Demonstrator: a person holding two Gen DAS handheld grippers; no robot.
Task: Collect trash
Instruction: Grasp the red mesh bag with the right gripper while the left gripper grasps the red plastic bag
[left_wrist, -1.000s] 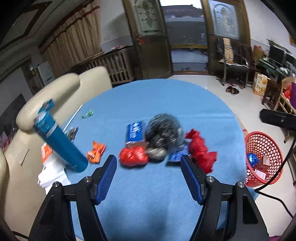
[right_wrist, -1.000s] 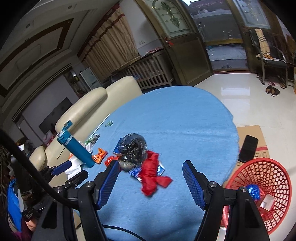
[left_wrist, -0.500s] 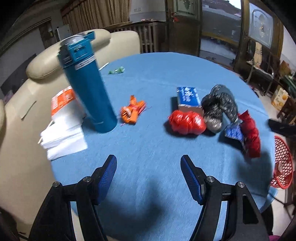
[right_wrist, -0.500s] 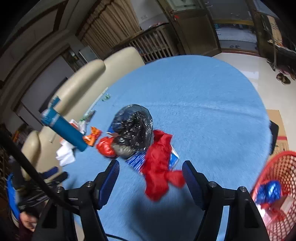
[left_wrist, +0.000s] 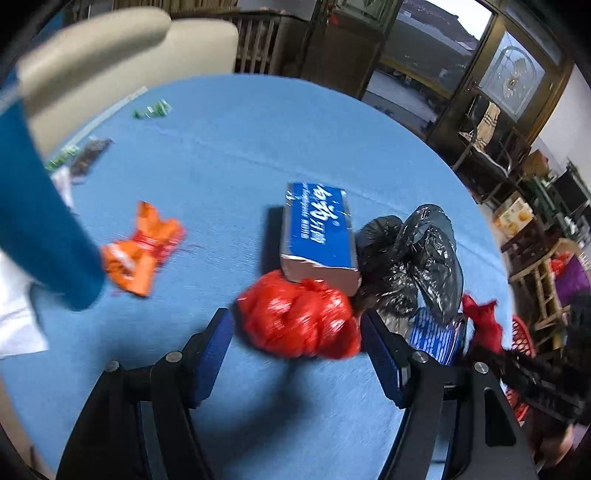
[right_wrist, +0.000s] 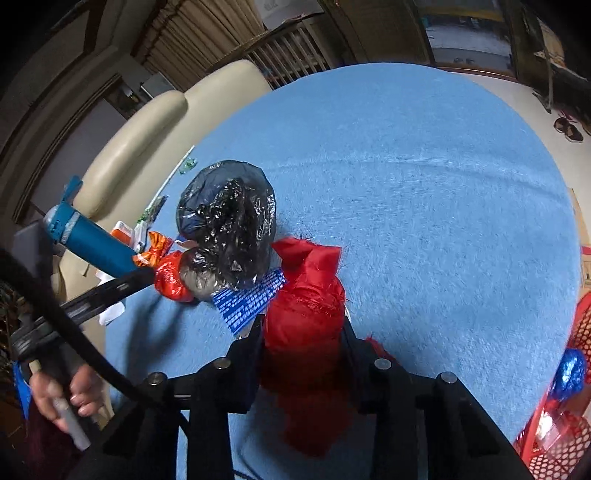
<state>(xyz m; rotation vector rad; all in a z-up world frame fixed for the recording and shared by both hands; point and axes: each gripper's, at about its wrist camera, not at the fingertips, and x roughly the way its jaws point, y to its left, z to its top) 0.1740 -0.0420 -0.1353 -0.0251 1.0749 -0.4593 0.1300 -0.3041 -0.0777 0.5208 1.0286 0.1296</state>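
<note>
My left gripper (left_wrist: 297, 325) is open, its blue pads on either side of a crumpled red plastic bag (left_wrist: 299, 317) on the blue table. Behind the bag lie a blue carton (left_wrist: 319, 229) and a black plastic bag (left_wrist: 413, 254). An orange wrapper (left_wrist: 144, 251) lies to the left. My right gripper (right_wrist: 303, 325) is shut on a red cloth scrap (right_wrist: 306, 310), which bulges between the fingers. The black bag (right_wrist: 229, 221), a blue foil wrapper (right_wrist: 251, 301) and the red bag (right_wrist: 171, 277) sit just beyond it.
A teal bottle (left_wrist: 40, 229) stands at the left by white tissues (left_wrist: 14, 314). Small green wrappers (left_wrist: 153, 109) lie near the far table edge. A red mesh basket (right_wrist: 569, 406) with trash stands on the floor at the right. A cream sofa (right_wrist: 155, 122) borders the table.
My left gripper moved forward and right until the red bag sits between its open fingers. My right gripper advanced and shut on the red cloth scrap.
</note>
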